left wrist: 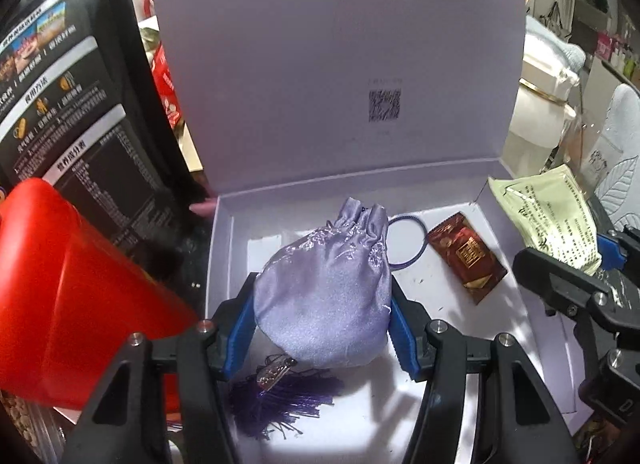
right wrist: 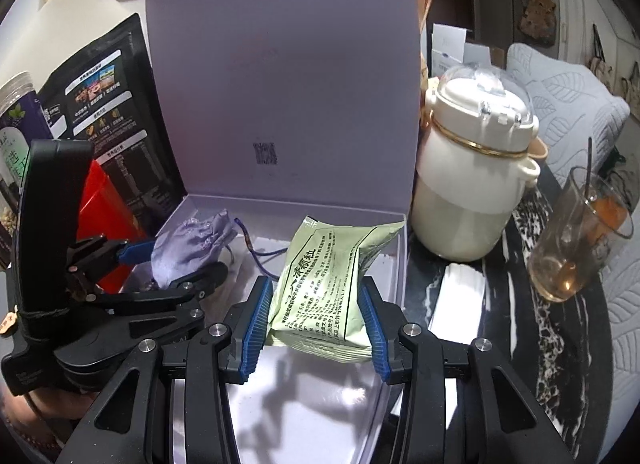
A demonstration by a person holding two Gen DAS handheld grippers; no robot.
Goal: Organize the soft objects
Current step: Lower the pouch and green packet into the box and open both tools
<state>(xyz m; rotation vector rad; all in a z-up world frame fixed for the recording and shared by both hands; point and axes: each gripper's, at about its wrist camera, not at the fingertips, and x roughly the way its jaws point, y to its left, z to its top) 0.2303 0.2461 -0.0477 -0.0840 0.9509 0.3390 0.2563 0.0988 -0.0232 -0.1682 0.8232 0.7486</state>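
Note:
My left gripper point(left wrist: 322, 324) is shut on a lilac satin drawstring pouch point(left wrist: 326, 292), held over the open lavender box point(left wrist: 224, 264). A purple tassel point(left wrist: 280, 400) with a metal charm dangles under the pouch. In the right wrist view my right gripper point(right wrist: 318, 324) is shut on a pale green printed packet point(right wrist: 324, 284), also above the box floor point(right wrist: 304, 404). The left gripper point(right wrist: 160, 260) with the pouch point(right wrist: 188, 248) shows at the left of that view. The right gripper point(left wrist: 580, 276) with the packet point(left wrist: 548, 220) shows at the right of the left wrist view.
Inside the box lie a dark red sachet point(left wrist: 466, 258) and a purple hair tie point(left wrist: 408, 240). The raised lid point(left wrist: 340, 64) stands behind. A red container point(left wrist: 72, 304) and black bag point(left wrist: 80, 104) crowd the left. A cream kettle point(right wrist: 472, 168) and a glass point(right wrist: 580, 236) stand to the right.

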